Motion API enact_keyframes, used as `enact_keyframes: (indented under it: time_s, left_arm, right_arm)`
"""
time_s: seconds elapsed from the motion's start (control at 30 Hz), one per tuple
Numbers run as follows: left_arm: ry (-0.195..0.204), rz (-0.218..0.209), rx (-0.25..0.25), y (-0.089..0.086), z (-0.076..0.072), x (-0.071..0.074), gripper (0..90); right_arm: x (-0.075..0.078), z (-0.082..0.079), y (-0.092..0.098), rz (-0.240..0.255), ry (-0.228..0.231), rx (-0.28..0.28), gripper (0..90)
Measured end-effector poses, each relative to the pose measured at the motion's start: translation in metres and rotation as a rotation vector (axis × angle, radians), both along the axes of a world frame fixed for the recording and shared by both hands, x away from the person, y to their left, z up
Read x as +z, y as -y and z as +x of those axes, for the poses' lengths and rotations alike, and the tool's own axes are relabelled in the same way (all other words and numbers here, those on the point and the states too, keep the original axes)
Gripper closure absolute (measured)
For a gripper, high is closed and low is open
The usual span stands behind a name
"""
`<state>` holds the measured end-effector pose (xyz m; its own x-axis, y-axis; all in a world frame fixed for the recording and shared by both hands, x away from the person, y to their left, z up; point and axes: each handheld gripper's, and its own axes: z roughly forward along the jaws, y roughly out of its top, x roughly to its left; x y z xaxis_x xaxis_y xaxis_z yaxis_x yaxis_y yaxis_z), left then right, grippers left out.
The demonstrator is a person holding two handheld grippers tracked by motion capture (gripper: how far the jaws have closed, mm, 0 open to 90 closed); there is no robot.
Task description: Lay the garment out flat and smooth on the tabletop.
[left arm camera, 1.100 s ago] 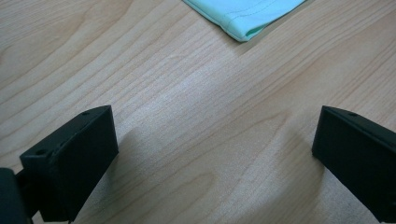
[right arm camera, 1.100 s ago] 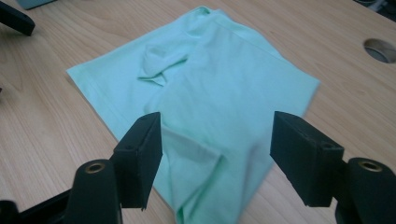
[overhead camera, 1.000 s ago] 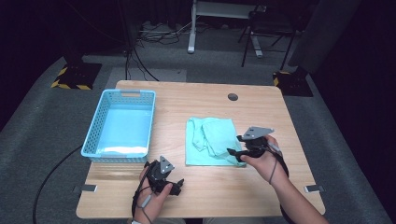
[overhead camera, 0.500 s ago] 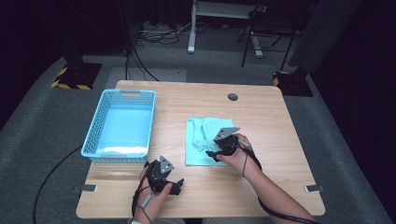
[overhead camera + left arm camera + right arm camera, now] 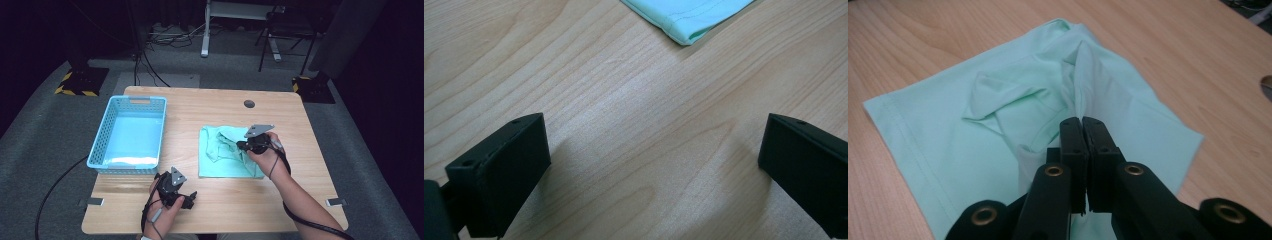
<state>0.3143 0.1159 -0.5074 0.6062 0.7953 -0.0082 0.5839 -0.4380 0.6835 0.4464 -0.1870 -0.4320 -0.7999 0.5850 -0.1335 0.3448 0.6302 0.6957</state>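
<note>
One cloth (image 5: 998,145) ridge pinched in right tongs (image 5: 1082,125) (mid-cloth).

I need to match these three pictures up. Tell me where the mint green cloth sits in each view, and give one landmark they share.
High view: the mint green cloth lies right of centre on the wooden table, with the right gripper shut on a raised fold.
Left gripper view: one corner of it at the top edge.
Right gripper view: it spreads across the middle, pinched between the jaws.
Shared landmark: the cloth's stitched hem on the wood grain.

Right gripper (image 5: 1082,122) fingers hide the pinched fold of the cloth (image 5: 973,145); left gripper view crops its corner.
</note>
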Motion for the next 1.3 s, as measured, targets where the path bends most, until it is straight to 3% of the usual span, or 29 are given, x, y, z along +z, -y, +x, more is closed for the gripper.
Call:
enact_keyframes:
  time_s: [0.3,0.5,0.57,0.6,0.63,0.7,0.8,0.93,1.03,1.13,1.23,1.3]
  left_arm:
    - [0.0,0.001,0.007,-0.001,-0.001,0.0,0.0]
    - [0.0,-0.001,0.011,-0.001,-0.002,0.0,0.0]
    - [-0.001,-0.003,0.012,-0.001,-0.002,0.0,0.0]
    - [-0.001,-0.002,0.013,-0.001,-0.002,0.0,0.0]
    - [-0.001,-0.002,0.012,-0.001,-0.002,0.0,0.0]
    - [-0.001,-0.004,0.013,-0.001,-0.002,0.0,0.0]
    - [-0.001,-0.002,0.012,-0.001,-0.002,0.0,0.0]
    - [-0.001,-0.002,0.013,-0.001,-0.002,0.0,0.0]
    - [-0.001,-0.002,0.014,-0.001,-0.002,0.0,0.0]
    - [-0.001,-0.002,0.014,-0.001,-0.002,0.0,0.0]
    - [-0.001,-0.002,0.015,-0.001,-0.002,0.0,0.0]
    - [-0.001,-0.002,0.015,-0.001,-0.002,0.0,0.0]
  right_arm:
    - [0.02,0.009,0.045,0.086,0.028,-0.111,88.9]
    - [0.007,0.016,0.097,0.151,-0.009,-0.259,88.4]
    - [-0.004,0.018,0.12,0.169,-0.05,-0.343,80.4]
    - [-0.009,0.018,0.131,0.17,-0.052,-0.397,69.8]
    - [-0.012,0.017,0.14,0.161,-0.033,-0.45,58.6]
    - [-0.013,0.013,0.151,0.14,-0.01,-0.488,49.8]
    - [-0.01,0.009,0.15,0.155,0.014,-0.435,42.0]
    - [-0.004,0.008,0.129,0.161,0.04,-0.328,35.6]
    - [-0.006,0.01,0.105,0.108,0.056,-0.225,33.7]
    - [-0.014,0.014,0.084,0.078,0.037,-0.147,34.3]
    - [-0.021,0.019,0.07,0.018,0.009,-0.108,50.9]
    - [-0.022,0.022,0.066,-0.029,-0.013,-0.09,73.6]
